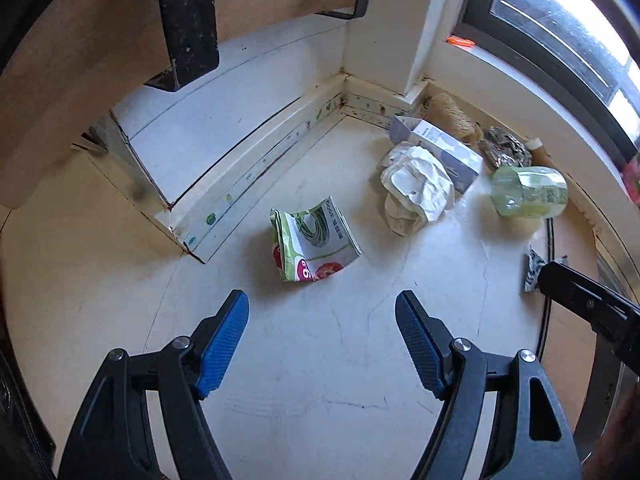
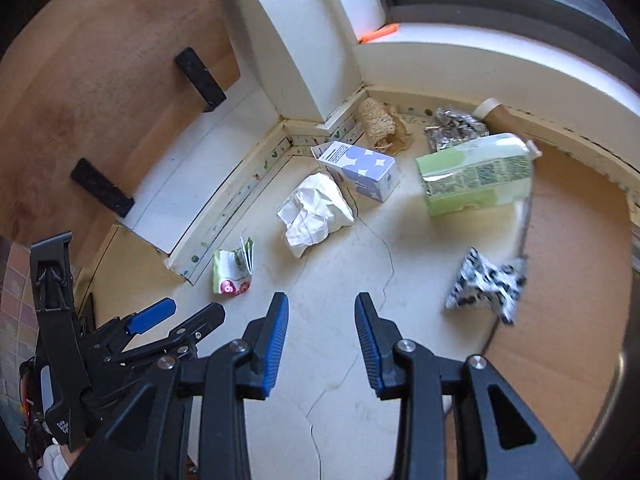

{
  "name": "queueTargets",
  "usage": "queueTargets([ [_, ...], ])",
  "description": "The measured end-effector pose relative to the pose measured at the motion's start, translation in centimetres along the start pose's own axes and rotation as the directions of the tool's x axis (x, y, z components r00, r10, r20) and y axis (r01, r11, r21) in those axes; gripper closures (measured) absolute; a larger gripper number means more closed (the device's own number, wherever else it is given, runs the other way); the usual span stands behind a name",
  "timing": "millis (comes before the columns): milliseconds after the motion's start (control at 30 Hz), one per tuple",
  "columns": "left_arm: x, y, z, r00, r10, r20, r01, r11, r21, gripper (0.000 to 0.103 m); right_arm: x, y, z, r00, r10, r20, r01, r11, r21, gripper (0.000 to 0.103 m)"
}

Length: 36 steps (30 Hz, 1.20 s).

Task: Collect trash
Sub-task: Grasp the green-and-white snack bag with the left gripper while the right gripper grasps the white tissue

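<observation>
Trash lies on a pale floor in a room corner. A green and white snack wrapper (image 1: 312,240) (image 2: 232,272) is nearest, just ahead of my left gripper (image 1: 322,304) (image 2: 192,312), which is open and empty. Farther on are crumpled white paper (image 1: 416,192) (image 2: 316,212), a purple and white carton (image 1: 440,148) (image 2: 360,168), a green carton (image 1: 528,192) (image 2: 476,176) and a black and white wrapper (image 1: 534,272) (image 2: 484,284). My right gripper (image 2: 322,308) hangs above bare floor, jaws apart with nothing between them; one finger (image 1: 580,296) shows in the left wrist view.
Crumpled foil (image 2: 456,126), a straw-coloured bundle (image 2: 380,124) and a brown tube (image 2: 496,110) lie against the skirting. A brown cardboard sheet (image 2: 560,260) covers the floor at right. A wooden bench with black legs (image 1: 188,20) stands at left, below a window sill (image 2: 460,44).
</observation>
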<state>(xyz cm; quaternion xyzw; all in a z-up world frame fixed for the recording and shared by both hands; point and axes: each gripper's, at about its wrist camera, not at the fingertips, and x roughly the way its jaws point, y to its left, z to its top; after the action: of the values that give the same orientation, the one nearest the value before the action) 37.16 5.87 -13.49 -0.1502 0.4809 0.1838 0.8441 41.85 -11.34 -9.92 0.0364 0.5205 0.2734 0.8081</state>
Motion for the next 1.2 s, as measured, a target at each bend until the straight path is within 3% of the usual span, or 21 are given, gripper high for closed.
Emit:
queueTargets([
  [133,1.8,-0.1,1.1,0.999,0.043,-0.006,-0.044,0.997,-0.069,0.029,2.9,-0.7,2.3,0.997,0.052,-0.050,-0.052,0.999,0.004,0.067],
  [267,3.1,-0.1,1.8,0.997,0.077,-0.021,-0.079,0.990,-0.118,0.029,4.9,-0.8,4.3,0.995,0.066,-0.070,-0.066,0.998,-0.010,0.054],
  [367,4.1,0.2,2.1,0.996,0.084,-0.035,-0.089,0.983,-0.164,0.029,6.3,-0.5,5.7,0.994,0.072,-0.080,-0.075,0.997,-0.029,0.050],
  [800,6.9,1.0,2.8,0.991,0.114,-0.067,-0.127,0.965,-0.232,0.029,12.0,1.1,7.8,0.992,-0.025,-0.122,0.008,0.991,-0.134,0.050],
  [1000,7.2,1.5,2.9,0.991,0.118,-0.064,-0.130,0.962,-0.241,0.029,13.0,0.6,7.5,0.993,-0.005,-0.119,-0.012,0.990,-0.141,0.050],
  [1067,7.3,1.7,2.7,0.991,0.118,-0.066,-0.130,0.962,-0.241,0.029,12.9,0.9,7.2,0.994,-0.019,-0.112,0.000,0.985,-0.171,0.055],
  [1167,7.6,1.6,2.7,0.989,0.131,-0.068,-0.144,0.961,-0.235,0.041,12.5,0.9,6.7,0.993,-0.005,-0.114,-0.015,0.985,-0.172,0.060],
  [1200,7.7,1.5,2.8,0.988,0.143,-0.065,-0.154,0.963,-0.221,0.053,12.4,0.6,6.6,0.993,0.008,-0.120,-0.026,0.987,-0.157,0.060],
])
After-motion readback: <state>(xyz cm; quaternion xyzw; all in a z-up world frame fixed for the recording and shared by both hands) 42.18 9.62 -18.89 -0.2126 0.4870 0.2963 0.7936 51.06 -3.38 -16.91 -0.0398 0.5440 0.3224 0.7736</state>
